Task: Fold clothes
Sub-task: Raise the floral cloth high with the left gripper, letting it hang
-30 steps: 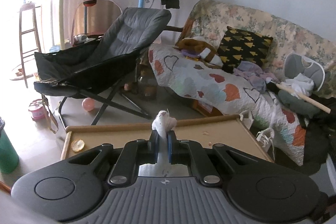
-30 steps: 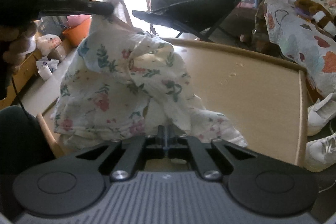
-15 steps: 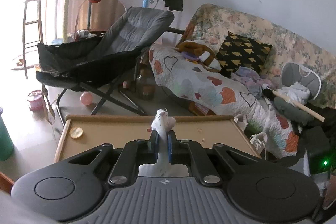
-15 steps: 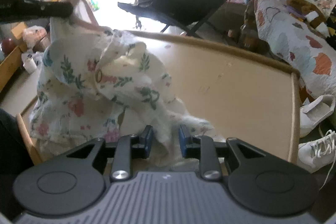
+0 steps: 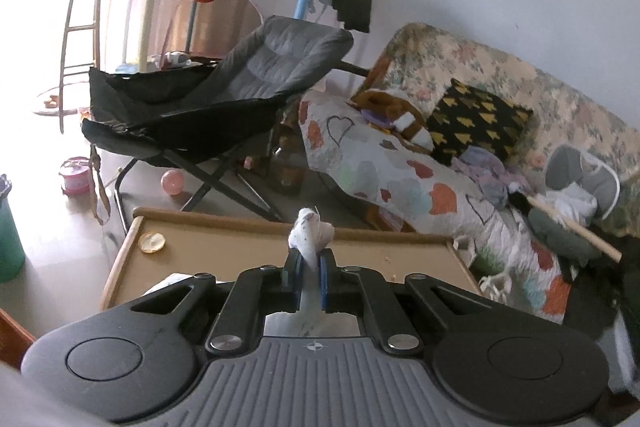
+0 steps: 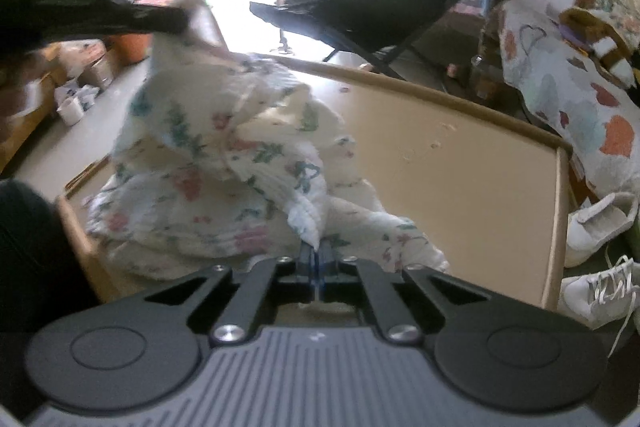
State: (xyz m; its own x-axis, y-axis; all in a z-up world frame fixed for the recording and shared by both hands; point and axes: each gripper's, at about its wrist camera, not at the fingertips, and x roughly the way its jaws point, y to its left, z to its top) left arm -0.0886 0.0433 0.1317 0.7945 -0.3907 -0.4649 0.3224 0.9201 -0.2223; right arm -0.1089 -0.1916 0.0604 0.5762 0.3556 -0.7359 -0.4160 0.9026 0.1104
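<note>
While the left wrist view looks across the table (image 5: 256, 251) toward a folding chair (image 5: 224, 95) and a sofa (image 5: 500, 107), the left tool (image 5: 306, 269) is clenched on a tuft of white cloth that pokes up between its pads, so it is grasping the floral garment (image 5: 310, 235) by one bunched corner. Most of the garment is hidden below the tool body here; only that tuft and a pale scrap at the near left edge of the table show. A small round yellowish thing (image 5: 151, 242) lies near the far left corner.

In the right wrist view, the floral garment (image 6: 224, 163) hangs in a crumpled heap over the near left part of the table (image 6: 460, 167), lifted at its top by the left tool (image 6: 172, 19), which reaches in from the left, blurred. The right tool (image 6: 318, 257) has just been closing, and its pads are now pinched on a fold of the fabric at the garment's lower edge. The far right half of the table is bare of cloth.

The step in hand looks like taking two corners before spreading the piece out. The next move likely calls for drawing the two tools apart until the fabric goes taut, then laying it flat on the open surface toward the far right corner; the bunched middle may need a shake to fall free.
</note>
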